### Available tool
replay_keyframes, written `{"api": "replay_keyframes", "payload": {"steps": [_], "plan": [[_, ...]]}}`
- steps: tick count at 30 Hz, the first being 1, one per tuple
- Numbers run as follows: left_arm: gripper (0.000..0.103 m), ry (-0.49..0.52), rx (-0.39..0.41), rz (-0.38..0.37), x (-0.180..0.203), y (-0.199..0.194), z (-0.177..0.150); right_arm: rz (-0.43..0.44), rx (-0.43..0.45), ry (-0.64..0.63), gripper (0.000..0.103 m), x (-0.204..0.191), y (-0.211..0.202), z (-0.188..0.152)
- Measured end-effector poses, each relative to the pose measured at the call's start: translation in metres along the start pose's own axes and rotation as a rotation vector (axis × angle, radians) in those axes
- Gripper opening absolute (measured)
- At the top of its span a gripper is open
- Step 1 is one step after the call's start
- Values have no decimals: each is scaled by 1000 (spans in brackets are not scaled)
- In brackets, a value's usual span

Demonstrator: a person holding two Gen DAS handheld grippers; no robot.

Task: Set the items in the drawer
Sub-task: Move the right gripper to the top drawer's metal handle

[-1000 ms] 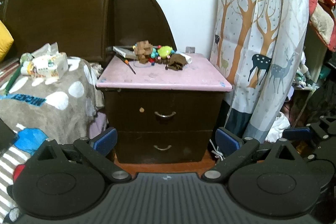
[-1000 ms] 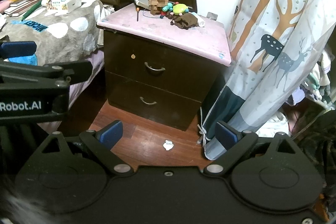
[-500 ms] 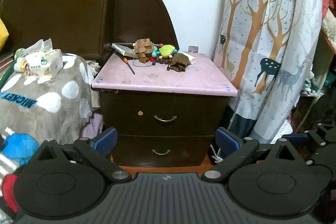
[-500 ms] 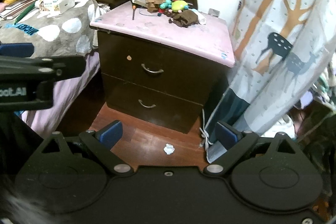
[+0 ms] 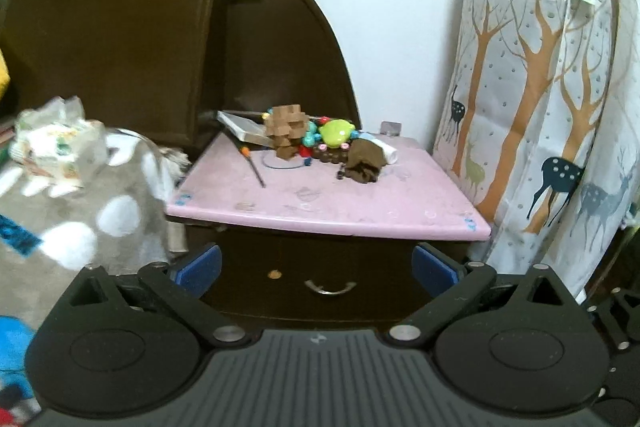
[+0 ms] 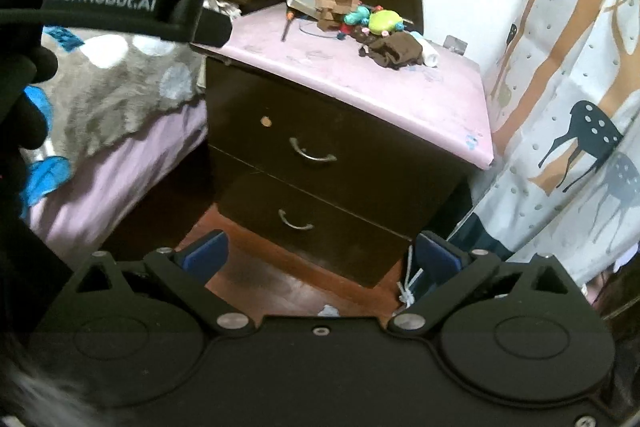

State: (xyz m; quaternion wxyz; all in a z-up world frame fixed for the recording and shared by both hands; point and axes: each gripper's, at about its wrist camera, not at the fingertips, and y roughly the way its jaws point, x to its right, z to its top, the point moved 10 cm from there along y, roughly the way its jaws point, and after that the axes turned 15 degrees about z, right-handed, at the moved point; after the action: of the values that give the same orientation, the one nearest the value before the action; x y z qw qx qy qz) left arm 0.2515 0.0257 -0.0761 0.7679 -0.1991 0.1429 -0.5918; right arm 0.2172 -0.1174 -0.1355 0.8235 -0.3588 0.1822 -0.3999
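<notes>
A dark nightstand with a pink top [image 5: 328,203] has two shut drawers; the upper drawer handle [image 5: 330,287] [image 6: 313,154] and lower drawer handle [image 6: 295,223] show. On the top lie a wooden block puzzle [image 5: 289,137] [image 6: 335,5], a green toy with colored beads [image 5: 338,133] [image 6: 383,21], a brown cloth [image 5: 362,167] [image 6: 396,51], a screwdriver [image 5: 253,167] and a flat box [image 5: 244,127]. My left gripper [image 5: 316,269] is open and empty just in front of the upper drawer. My right gripper [image 6: 320,255] is open and empty, farther back, above the floor.
A bed with a spotted grey blanket [image 5: 80,211] and a tissue pack [image 5: 52,147] stands left of the nightstand. A deer-print curtain [image 5: 560,107] hangs close on the right. The left gripper's body [image 6: 120,3] crosses the upper left of the right wrist view. A paper scrap [image 6: 329,310] lies on the floor.
Both grippers have moved toward the nightstand. The left one rose and closed in on the upper drawer front. Both stay open and empty.
</notes>
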Motion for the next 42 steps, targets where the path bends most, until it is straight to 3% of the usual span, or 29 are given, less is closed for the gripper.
{"api": "replay_keyframes", "payload": {"steps": [4, 11, 16, 17, 18, 20, 25, 34, 37, 40, 42], "plan": [[102, -32, -39, -46, -1, 22, -10, 34, 21, 40, 101, 21, 20, 9], [102, -49, -120, -108, -7, 53, -29, -1, 31, -150, 99, 30, 63, 27], [102, -24, -104, -87, -17, 74, -35, 2, -11, -345, 98, 25, 105, 38], [102, -19, -100, -81, -19, 78, -36, 7, -26, -391, 94, 23, 116, 40], [102, -14, -96, -75, -21, 82, -37, 13, -39, -427, 70, 22, 125, 42], [102, -18, -90, -66, -27, 88, -39, 17, -80, -500, 41, 21, 148, 43], [102, -90, -122, -58, -46, 97, -39, 30, -138, -658, 41, 22, 196, 48], [102, -197, -183, -55, -73, 107, -38, 36, -235, -824, 41, 21, 255, 53], [102, -207, -172, -50, -78, 107, -36, 52, -274, -848, 36, 18, 267, 49], [101, -215, -160, -49, -82, 107, -33, 43, -330, -894, 25, 16, 280, 42], [97, -195, -149, -55, -80, 103, -34, 44, -346, -921, 22, 15, 285, 41]]}}
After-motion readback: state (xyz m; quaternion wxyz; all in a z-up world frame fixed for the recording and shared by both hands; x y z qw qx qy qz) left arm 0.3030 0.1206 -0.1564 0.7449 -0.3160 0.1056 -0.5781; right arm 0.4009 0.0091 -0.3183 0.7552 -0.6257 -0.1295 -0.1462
